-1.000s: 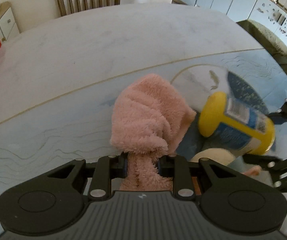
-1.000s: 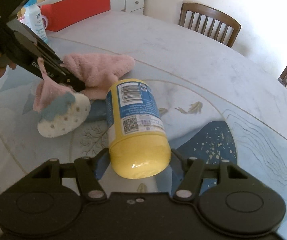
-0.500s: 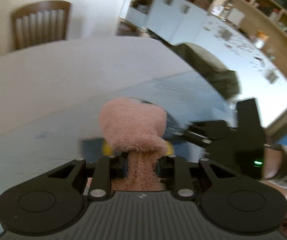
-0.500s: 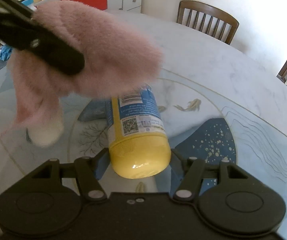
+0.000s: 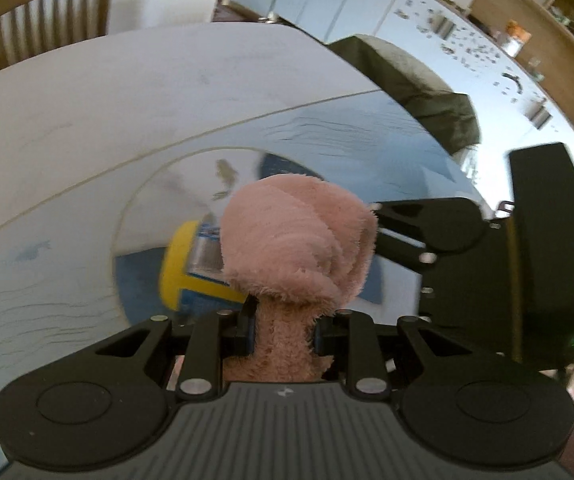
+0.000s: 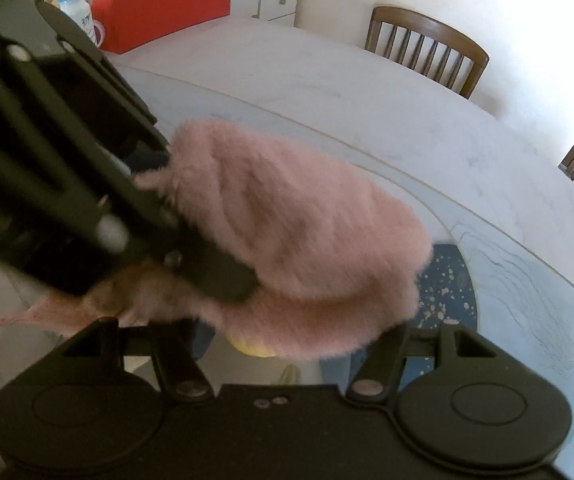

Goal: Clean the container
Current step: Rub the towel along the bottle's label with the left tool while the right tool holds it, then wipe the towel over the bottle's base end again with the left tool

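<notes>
The container [image 5: 191, 264] lies under the pink cloth [image 5: 299, 248], clamped in the left gripper [image 5: 283, 330]; right gripper's [image 6: 283, 334] grip can't be told.

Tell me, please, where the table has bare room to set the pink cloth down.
The white marble stretch between the chair and the red box is bare. It is crowded near the camera, where the left tongs hold the pink cloth over the yellow container in the right tongs.
</notes>
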Available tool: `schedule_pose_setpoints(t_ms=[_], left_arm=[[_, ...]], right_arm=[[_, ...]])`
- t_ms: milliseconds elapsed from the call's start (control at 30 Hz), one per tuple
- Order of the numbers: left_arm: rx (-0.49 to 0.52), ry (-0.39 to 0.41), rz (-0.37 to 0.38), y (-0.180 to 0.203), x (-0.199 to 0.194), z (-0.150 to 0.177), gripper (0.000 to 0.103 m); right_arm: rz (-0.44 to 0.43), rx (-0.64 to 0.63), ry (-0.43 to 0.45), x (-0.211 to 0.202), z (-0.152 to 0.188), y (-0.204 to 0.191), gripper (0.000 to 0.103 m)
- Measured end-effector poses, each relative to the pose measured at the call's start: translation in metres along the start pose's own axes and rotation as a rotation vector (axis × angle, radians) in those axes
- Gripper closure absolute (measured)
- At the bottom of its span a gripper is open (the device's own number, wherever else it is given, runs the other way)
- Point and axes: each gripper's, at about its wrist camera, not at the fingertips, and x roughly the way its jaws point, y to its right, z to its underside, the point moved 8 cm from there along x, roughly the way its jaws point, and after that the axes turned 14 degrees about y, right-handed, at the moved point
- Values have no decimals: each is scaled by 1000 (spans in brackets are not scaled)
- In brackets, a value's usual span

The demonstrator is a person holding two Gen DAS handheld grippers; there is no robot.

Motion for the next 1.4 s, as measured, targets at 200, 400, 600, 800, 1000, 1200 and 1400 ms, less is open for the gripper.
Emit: schedule_pose_setpoints(t_ms=[200,400,600,800,1000,1200,1400], left_arm=[[-48,1,-72,-30,-2,5,79],[-60,-21,-156,-55,0,16,80],[-102,-49,-236,-85,-1,34,82],[-130,7,-247,-88,-27,25,82],[-74,81,-169,-59,-60,6,82],[43,83,-49,-14,-72,-11,82],[63,83,68,19,-74,-22,82]], right_arm=[[5,8,0,1,-1,1,40],[4,9,-1,1,-1,3,40],[5,14,-3,3,-2,4,40],[6,16,-4,2,-2,4,40],[7,13,-3,0,-1,3,40],[8,13,-3,0,-1,2,40],[10,-3,0,-1,-1,0,40]])
